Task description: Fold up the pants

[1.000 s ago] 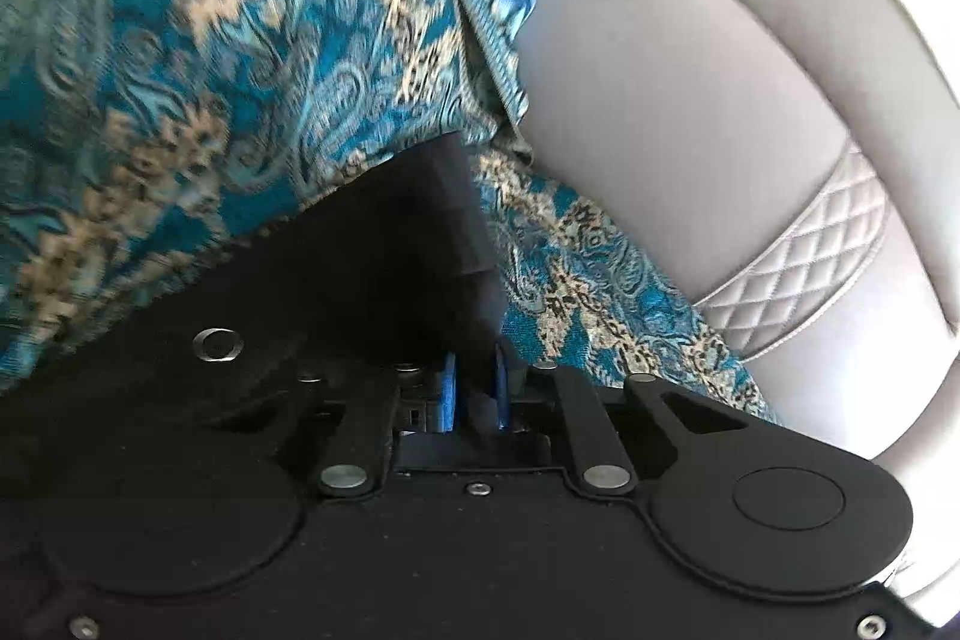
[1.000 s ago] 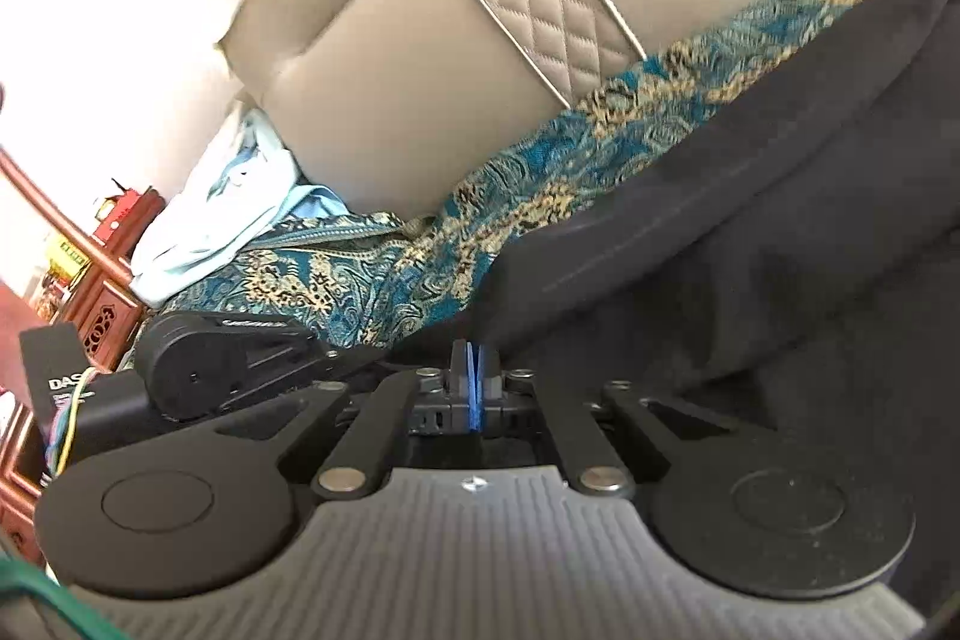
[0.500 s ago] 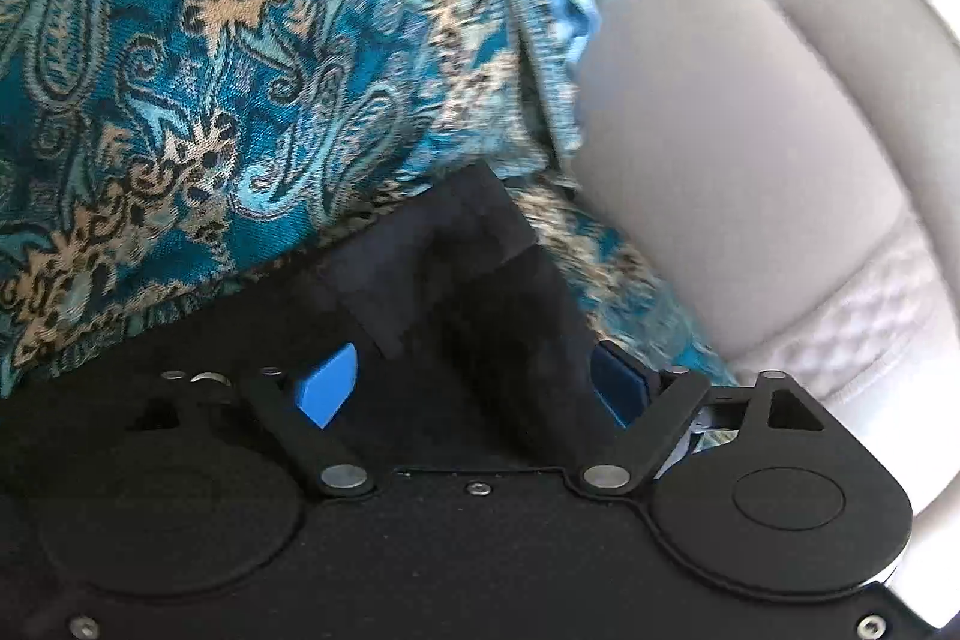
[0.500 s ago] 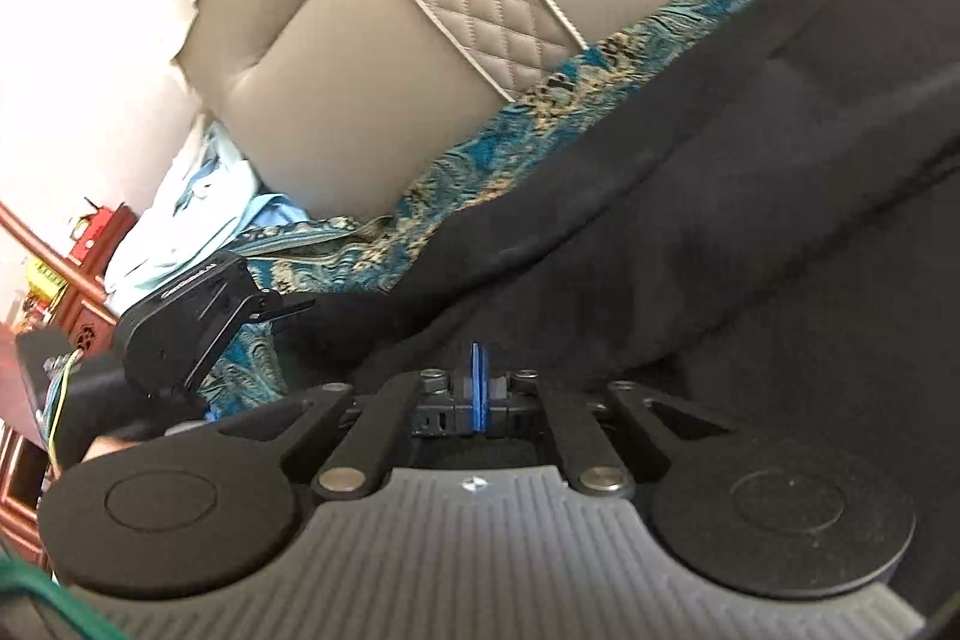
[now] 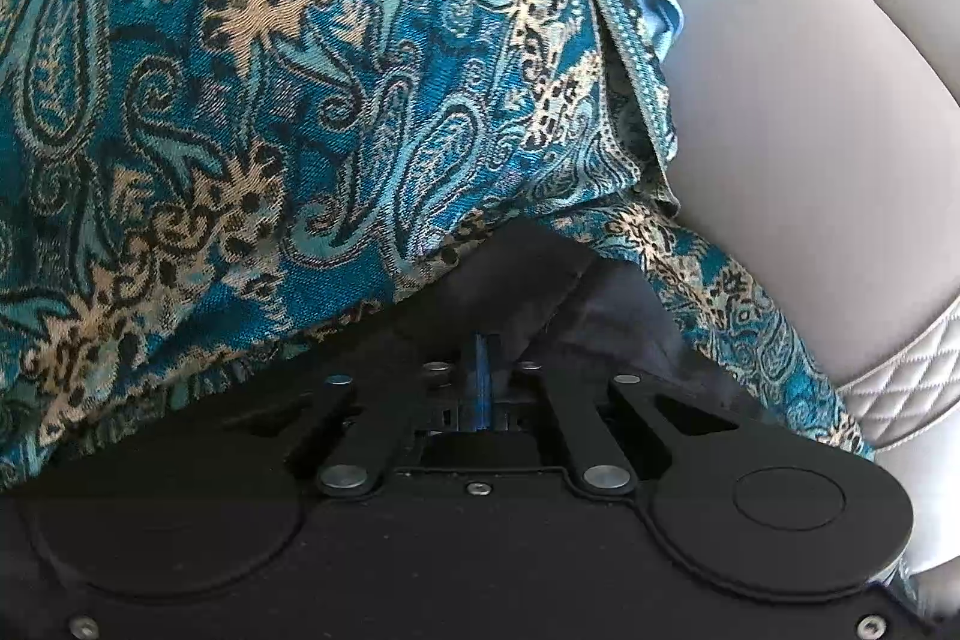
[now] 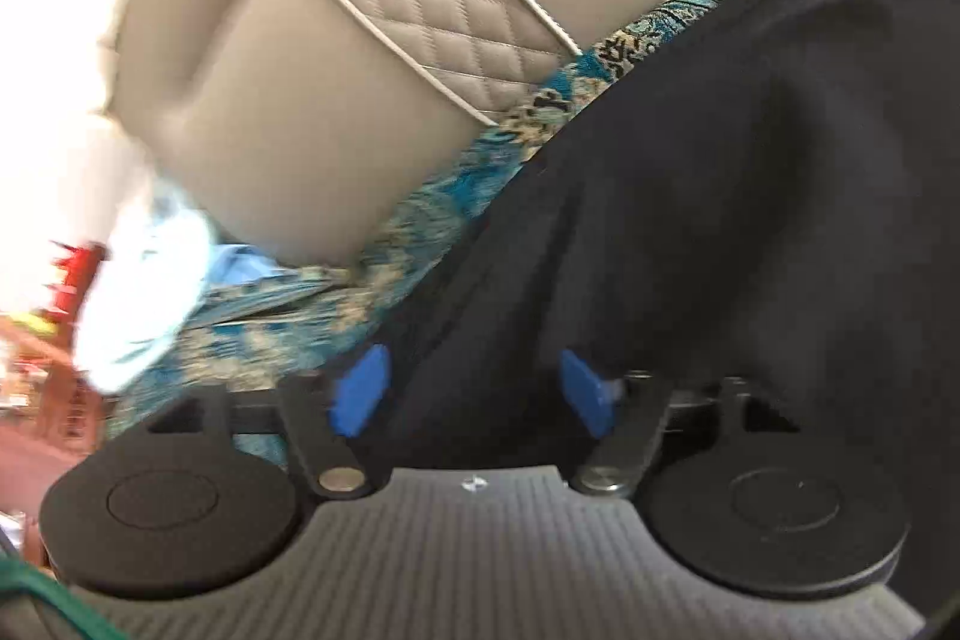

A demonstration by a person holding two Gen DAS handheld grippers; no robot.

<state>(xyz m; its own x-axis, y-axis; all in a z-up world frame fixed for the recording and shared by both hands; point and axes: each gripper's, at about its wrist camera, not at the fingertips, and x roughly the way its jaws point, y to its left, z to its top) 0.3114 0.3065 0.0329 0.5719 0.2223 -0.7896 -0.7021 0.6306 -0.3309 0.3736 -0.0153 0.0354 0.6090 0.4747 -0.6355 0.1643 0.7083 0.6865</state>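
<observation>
The black pants [image 6: 720, 196] lie on a blue paisley cloth over a sofa seat. In the left wrist view a dark corner of the pants [image 5: 606, 304] lies just ahead of my left gripper [image 5: 482, 370], whose blue pads are pressed together; no fabric shows clearly between them. In the right wrist view my right gripper [image 6: 474, 391] is open, its blue pads [image 6: 360, 388] spread wide, with the pants fabric lying between and under them.
The blue and gold paisley cloth [image 5: 270, 88] covers the seat. A beige leather sofa back [image 6: 336, 58] with a quilted strip [image 6: 432, 10] rises behind. A pale blue garment [image 6: 144, 280] lies at the left end. Wooden furniture [image 6: 54, 388] stands beyond it.
My left gripper opened half a second ago, letting go of the pants edge, and has shut again. My right gripper has opened from shut, and its view is blurred by motion.
</observation>
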